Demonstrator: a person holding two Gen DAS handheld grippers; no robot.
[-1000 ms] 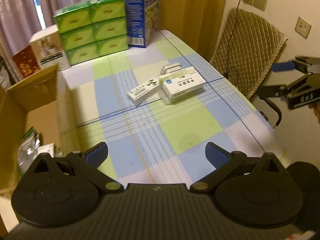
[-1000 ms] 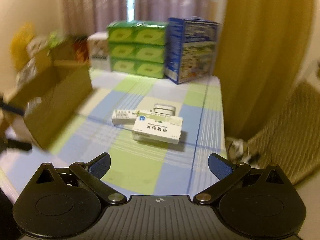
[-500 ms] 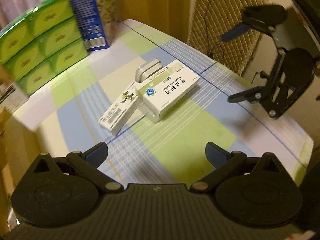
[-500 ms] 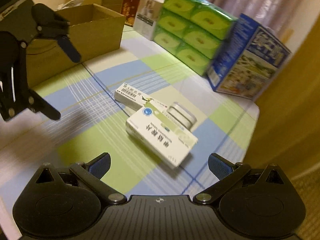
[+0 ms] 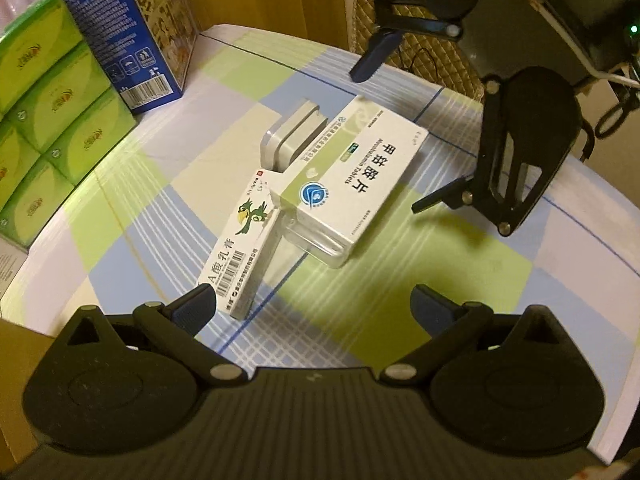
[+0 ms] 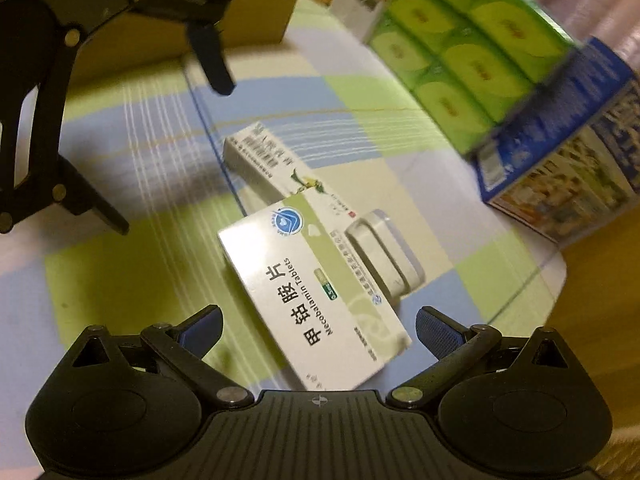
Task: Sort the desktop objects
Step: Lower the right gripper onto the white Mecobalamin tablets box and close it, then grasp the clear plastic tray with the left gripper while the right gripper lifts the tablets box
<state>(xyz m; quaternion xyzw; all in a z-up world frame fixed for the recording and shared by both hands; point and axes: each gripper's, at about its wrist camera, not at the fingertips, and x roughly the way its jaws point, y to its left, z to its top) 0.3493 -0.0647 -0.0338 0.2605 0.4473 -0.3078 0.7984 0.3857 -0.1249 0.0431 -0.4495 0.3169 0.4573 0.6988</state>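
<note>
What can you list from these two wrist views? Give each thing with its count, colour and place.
Large tablet carton: one, white and green, table centre, resting on other items.
Slim parrot-print carton: one, white, beside it.
Metal tin: one, silver, behind the large carton.
Tissue packs: a stack, count unclear, green, far edge.
Tall printed box: one, blue, beside the tissues.
Cardboard box: one, brown, table's side.
Checked tablecloth: one, blue-green-white.
Left gripper: open.
Right gripper: open.
</note>
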